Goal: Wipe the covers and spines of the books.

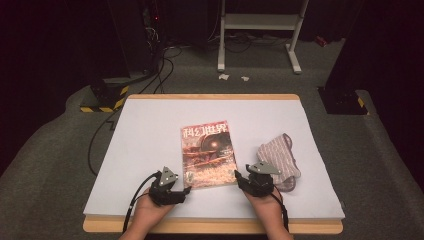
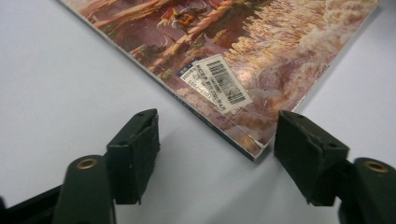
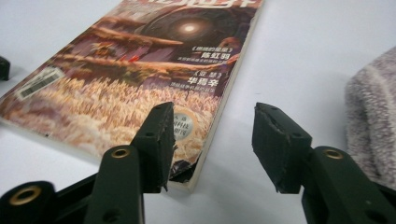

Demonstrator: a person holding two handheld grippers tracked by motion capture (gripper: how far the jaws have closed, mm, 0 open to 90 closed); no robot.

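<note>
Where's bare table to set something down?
Free: the wide strip between the magazine and the table's left edge, and the far band beyond the magazine. Crowded: the near edge, where left tool and right tool flank the magazine's corners, and by the cloth.

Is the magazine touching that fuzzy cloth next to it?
Apart. The high view shows a strip of bare white table between the magazine and the cloth; the right gripper view shows that gap too.

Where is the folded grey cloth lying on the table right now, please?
In the high view, the folded grey cloth lies on the table's right side, just right of the magazine and directly beyond the right claw.
</note>
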